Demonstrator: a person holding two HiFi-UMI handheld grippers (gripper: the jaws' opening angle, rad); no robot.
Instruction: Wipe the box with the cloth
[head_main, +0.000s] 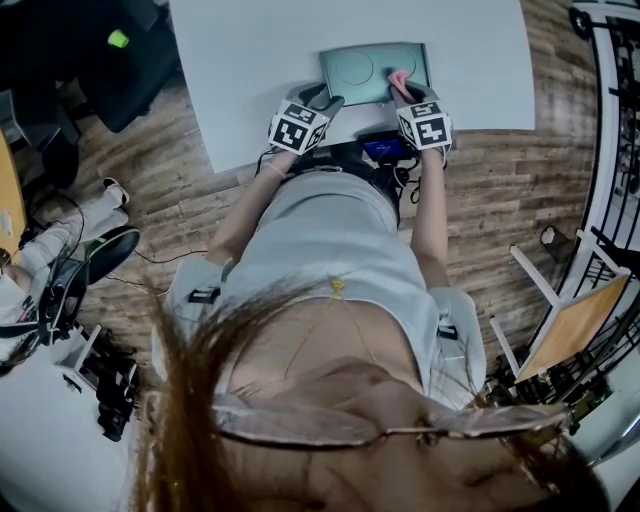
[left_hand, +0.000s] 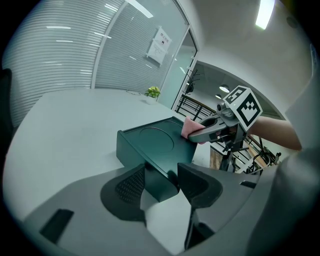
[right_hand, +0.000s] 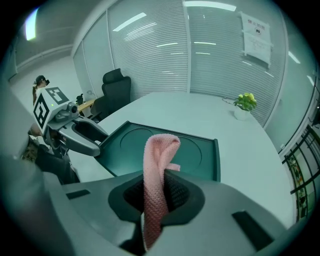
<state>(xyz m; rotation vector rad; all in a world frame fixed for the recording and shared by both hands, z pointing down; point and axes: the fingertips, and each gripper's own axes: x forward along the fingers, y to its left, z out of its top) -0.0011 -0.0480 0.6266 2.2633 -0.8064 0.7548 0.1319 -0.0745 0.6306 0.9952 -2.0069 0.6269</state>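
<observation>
A white table (head_main: 260, 60) lies ahead of me at twelve o'clock, with plank floor (head_main: 500, 190) around it and slatted glass walls beyond. A small potted plant (right_hand: 245, 102) stands far out on the tabletop at about one o'clock.

At eleven o'clock my left gripper (left_hand: 161, 180) is clenched on the near left corner of the box (left_hand: 155, 145), a pad on each side of the corner wall, pinning it down. The box is shallow and dark green, with two round hollows in its top. It lies flat by the table's near edge, dead ahead. At one o'clock my right gripper (right_hand: 156, 192) is clamped on the pink cloth (right_hand: 157, 165), which is folded into a loop that sticks out past the jaws over the right-hand hollow. I cannot tell whether the cloth touches the surface or hangs just above it.

I judge that the wiping stroke is the step in hand. To do it well I should tip the right gripper down so the loop lies flat, not just on its tip. Then I should press lightly and sweep from three o'clock towards nine in overlapping passes, working round the hollows and along the raised rim. The left grip must be firm enough that the box does not skid. Each pass should stop short of my own left jaws.
</observation>
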